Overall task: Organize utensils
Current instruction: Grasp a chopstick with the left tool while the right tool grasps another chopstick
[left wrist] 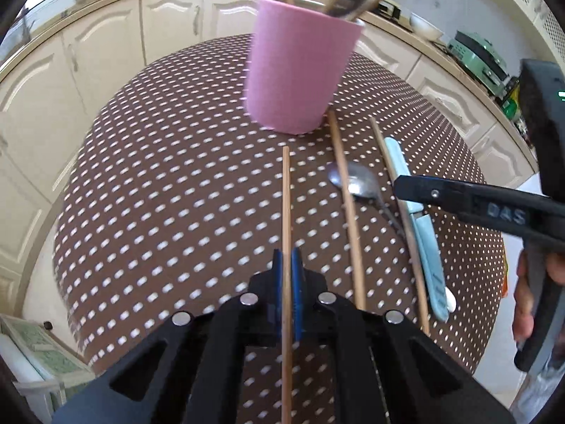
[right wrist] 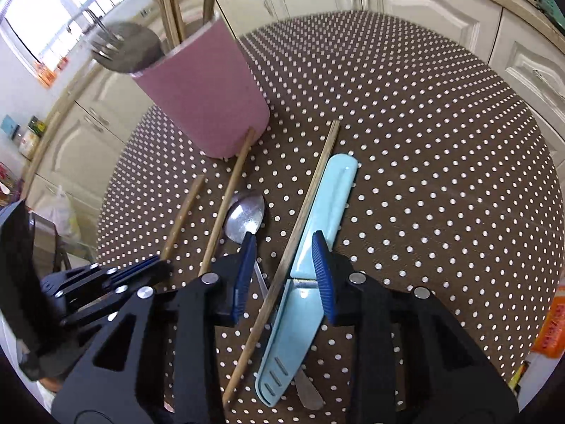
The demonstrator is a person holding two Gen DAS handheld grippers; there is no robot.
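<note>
Left gripper [left wrist: 286, 275]: clamped on chopstick [left wrist: 286, 194], lengthwise ahead toward pink cup [left wrist: 300, 70]. Right gripper [right wrist: 282, 265]: half-open astride blue knife [right wrist: 317, 229] and another chopstick [right wrist: 293, 233].

The right tongs [right wrist: 284, 247] stand apart astride a wooden chopstick [right wrist: 282, 268] and a pale blue knife [right wrist: 317, 219] on the dotted tabletop [right wrist: 441, 141]; a pink cup [right wrist: 208, 95] stands at eleven o'clock.

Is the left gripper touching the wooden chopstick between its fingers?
Touching. The left wrist view shows the left gripper with both blue pads shut against the wooden chopstick.
</note>
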